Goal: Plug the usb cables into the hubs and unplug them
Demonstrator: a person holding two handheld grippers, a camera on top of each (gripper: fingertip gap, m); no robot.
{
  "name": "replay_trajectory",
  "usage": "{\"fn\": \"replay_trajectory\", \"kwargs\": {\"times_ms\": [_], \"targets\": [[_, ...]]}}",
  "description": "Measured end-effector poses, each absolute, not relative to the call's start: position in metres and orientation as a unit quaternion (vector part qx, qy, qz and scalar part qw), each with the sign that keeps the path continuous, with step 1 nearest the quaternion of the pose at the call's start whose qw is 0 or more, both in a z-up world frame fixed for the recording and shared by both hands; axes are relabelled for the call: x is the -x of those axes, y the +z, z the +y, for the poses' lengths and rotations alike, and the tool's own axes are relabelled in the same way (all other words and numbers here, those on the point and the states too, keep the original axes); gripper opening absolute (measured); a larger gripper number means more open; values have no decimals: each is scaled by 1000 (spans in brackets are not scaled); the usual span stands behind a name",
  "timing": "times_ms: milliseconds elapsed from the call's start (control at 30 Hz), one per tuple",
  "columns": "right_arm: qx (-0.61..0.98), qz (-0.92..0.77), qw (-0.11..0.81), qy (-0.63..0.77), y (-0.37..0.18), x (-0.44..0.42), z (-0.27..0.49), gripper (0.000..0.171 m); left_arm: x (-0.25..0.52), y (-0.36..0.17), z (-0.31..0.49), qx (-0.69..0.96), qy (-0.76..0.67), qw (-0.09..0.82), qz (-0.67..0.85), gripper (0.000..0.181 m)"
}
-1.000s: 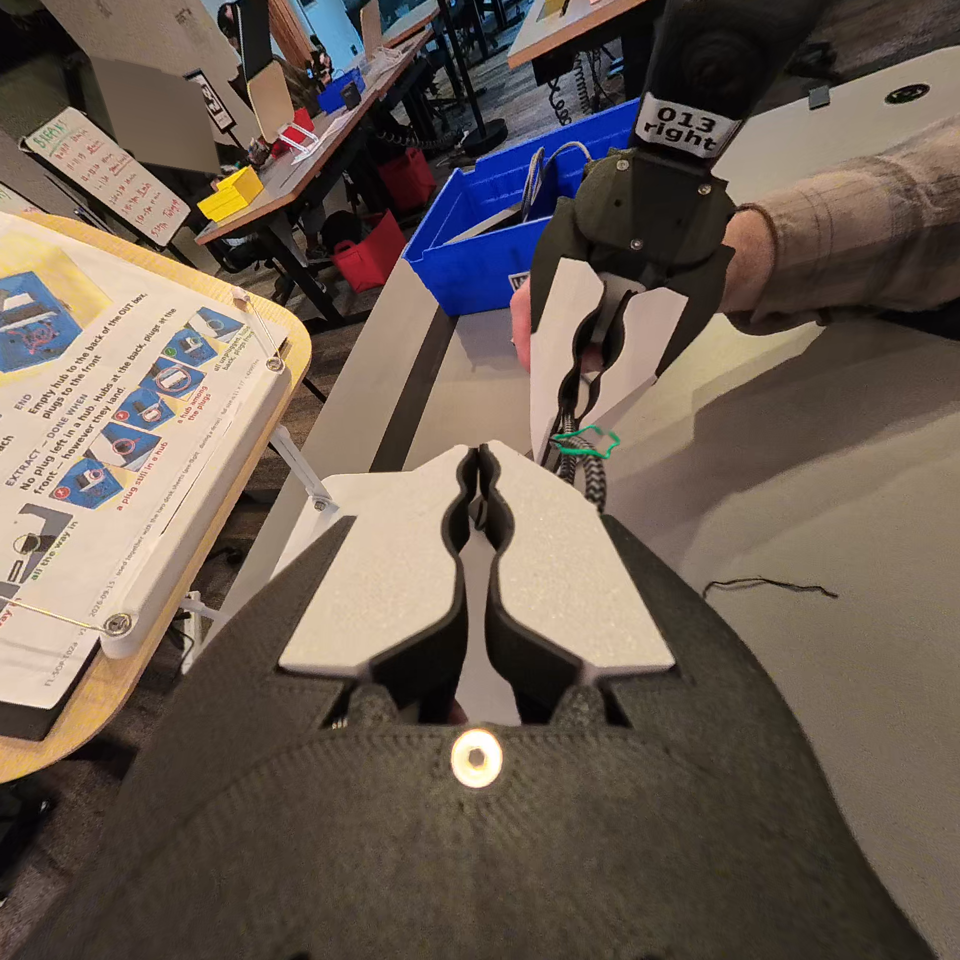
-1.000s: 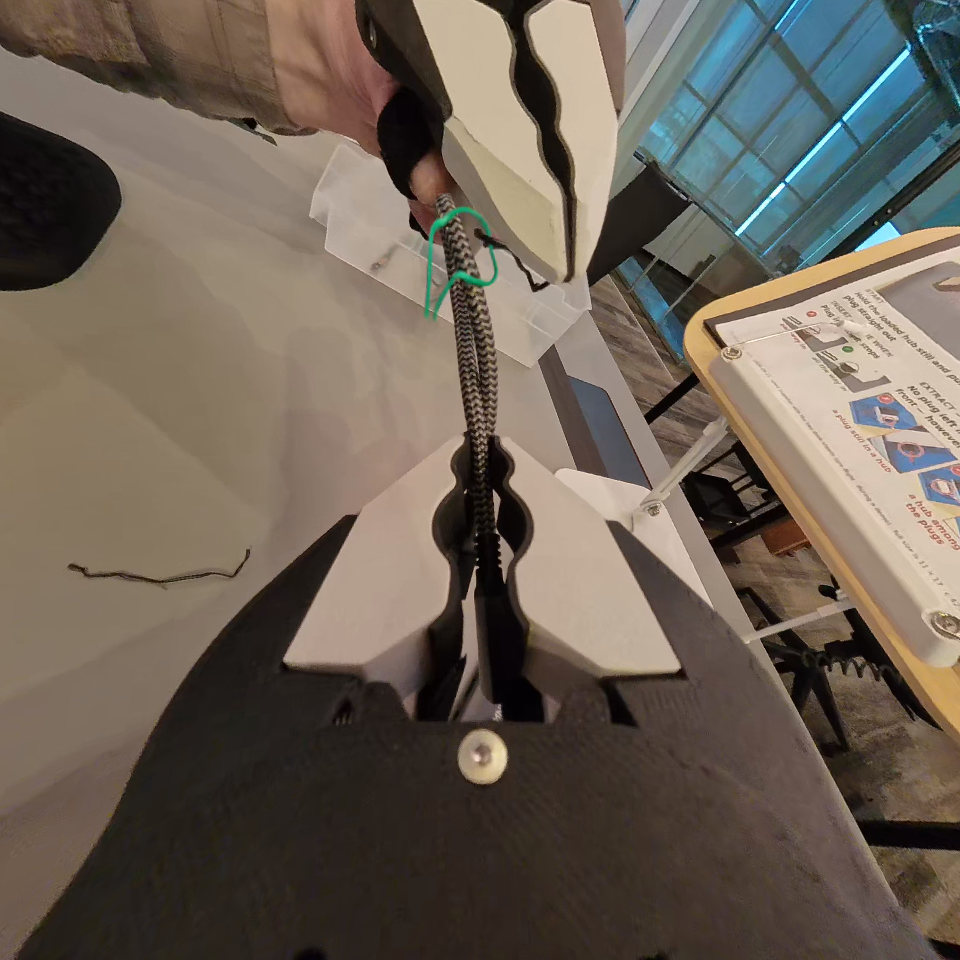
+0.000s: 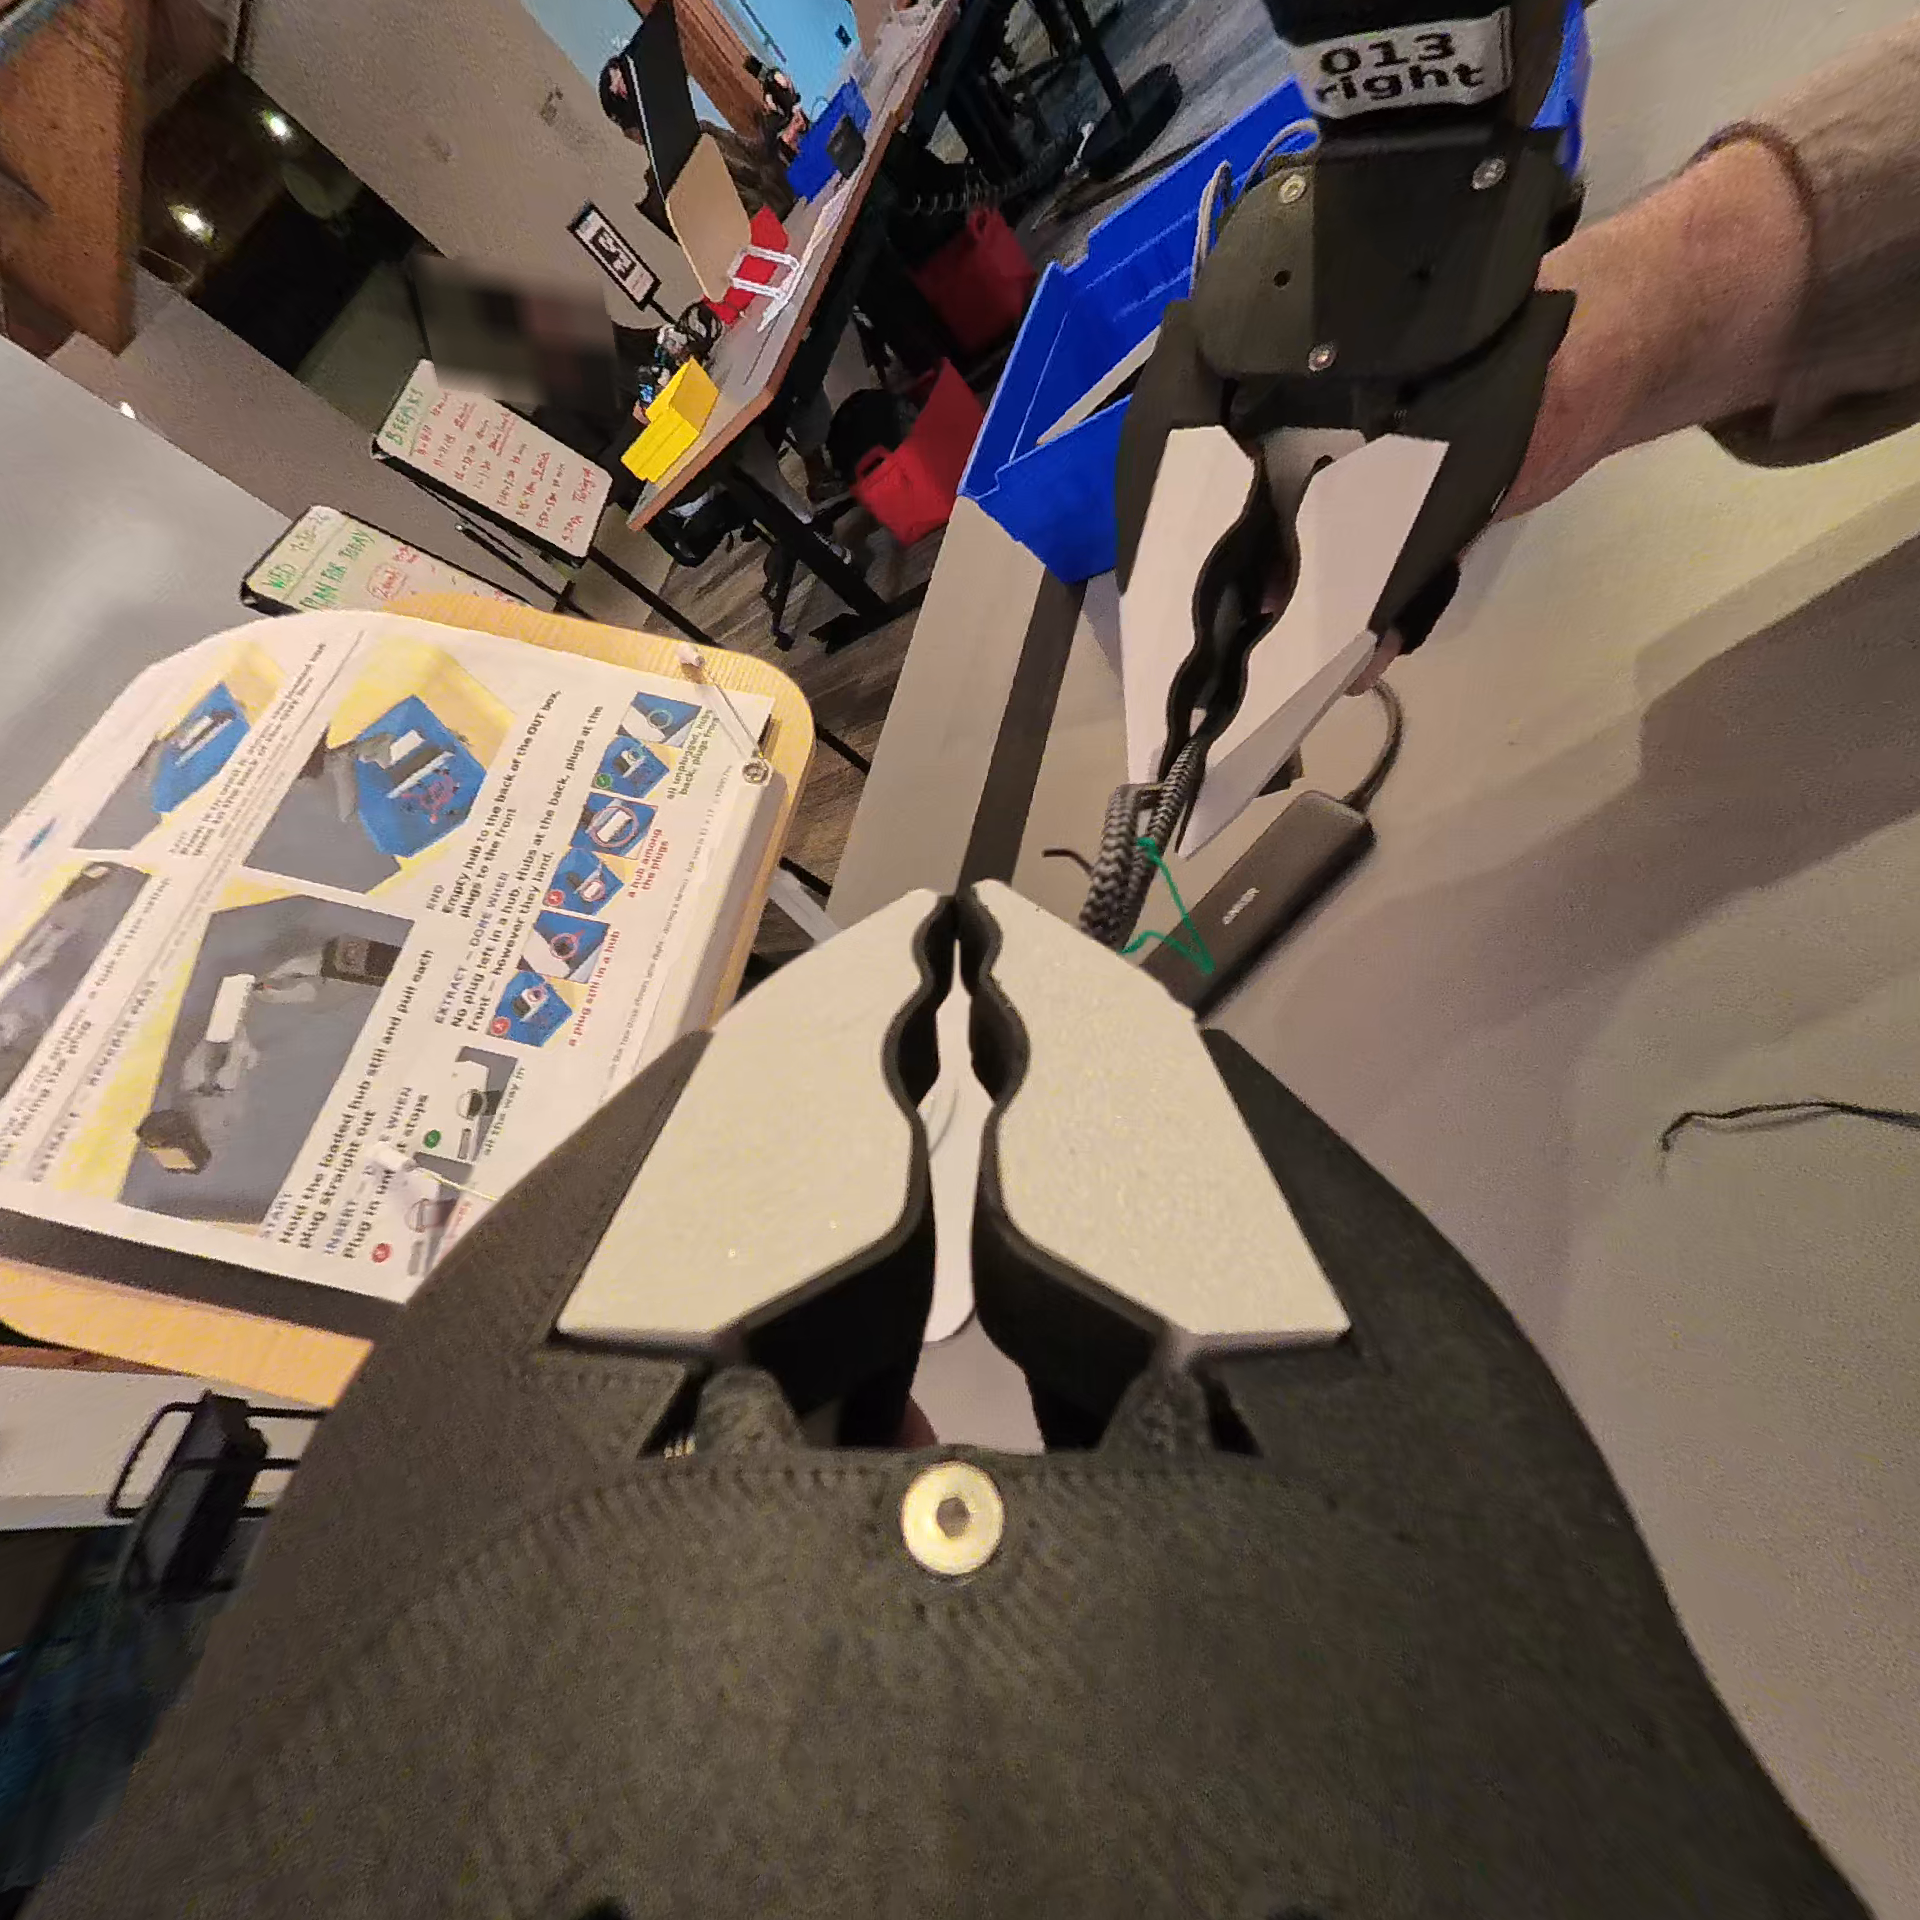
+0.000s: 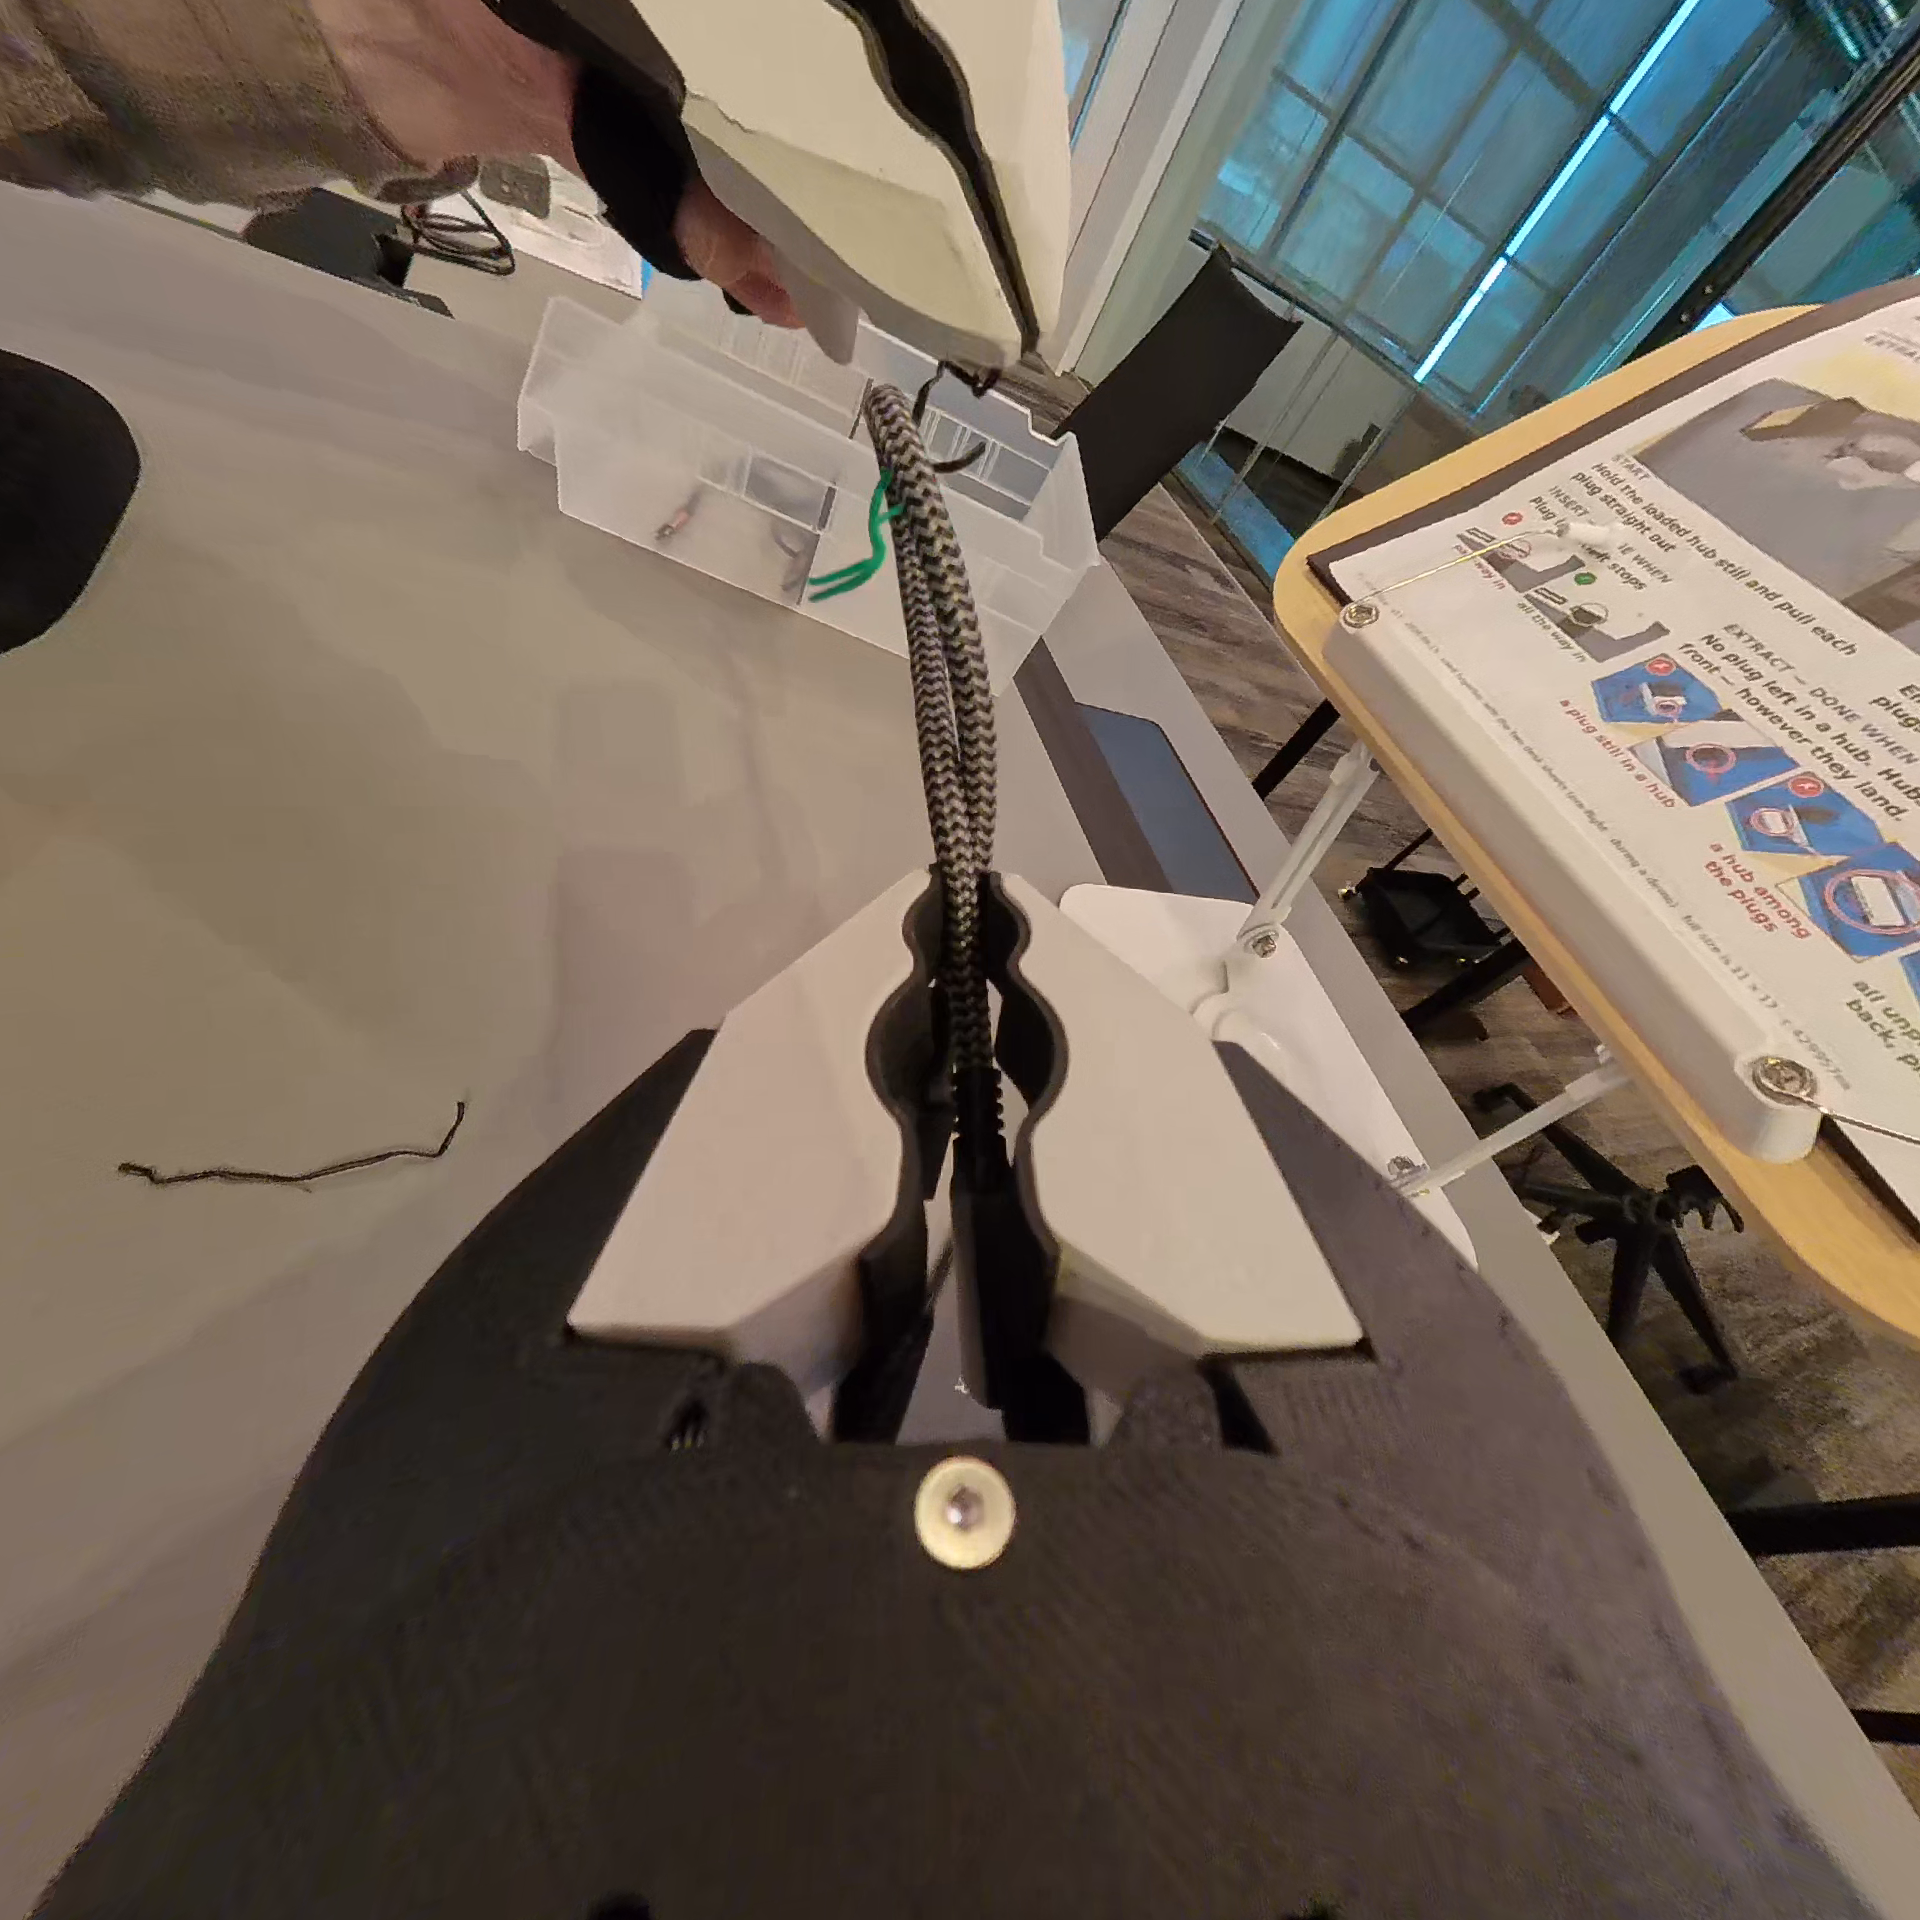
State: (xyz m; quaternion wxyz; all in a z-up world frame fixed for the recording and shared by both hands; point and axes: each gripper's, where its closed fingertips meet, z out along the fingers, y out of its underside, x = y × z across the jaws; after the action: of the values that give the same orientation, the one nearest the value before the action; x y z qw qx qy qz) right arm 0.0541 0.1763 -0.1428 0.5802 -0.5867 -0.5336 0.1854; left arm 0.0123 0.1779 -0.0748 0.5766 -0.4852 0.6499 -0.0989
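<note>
A black-and-white braided USB cable [image 4: 951, 707], folded double and bound with a green twist tie [image 4: 862, 566], runs out of my right gripper [image 4: 961, 883]. That gripper is shut on the cable's black plug [image 4: 982, 1195]. In the left wrist view the right gripper [image 3: 1184, 800] holds the cable [image 3: 1127, 873] just above a black hub [image 3: 1278, 883] lying on the grey table. My left gripper [image 3: 956, 909] is shut with nothing showing between its jaws. It sits beside the cable's loop. Its tip [image 4: 1023, 343] hangs just above the loop in the right wrist view.
A blue bin [image 3: 1049, 457] stands behind the right gripper. An instruction board [image 3: 364, 883] on a stand lies past the table edge. A clear plastic organiser [image 4: 727, 457] sits farther along the table. A loose black thread [image 4: 301, 1174] lies on the table. One gripper's finger ends stand about 9 centimeters off the other's.
The two grippers have drawn apart and the cable loop now hangs free below the left gripper's tip. The hub has come into the left wrist view. The right gripper still holds the plug.
</note>
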Motion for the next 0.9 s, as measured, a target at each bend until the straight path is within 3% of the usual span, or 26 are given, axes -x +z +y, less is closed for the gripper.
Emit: {"fn": "replay_trajectory", "kwargs": {"times_ms": [533,900], "targets": [[600,-526,570,197,-142,-59,177,3,-1,-62,185,472,-49,589,654,1],[600,-502,605,149,-129,-66,185,3,-16,-72,190,576,-259,550,546,1]]}}
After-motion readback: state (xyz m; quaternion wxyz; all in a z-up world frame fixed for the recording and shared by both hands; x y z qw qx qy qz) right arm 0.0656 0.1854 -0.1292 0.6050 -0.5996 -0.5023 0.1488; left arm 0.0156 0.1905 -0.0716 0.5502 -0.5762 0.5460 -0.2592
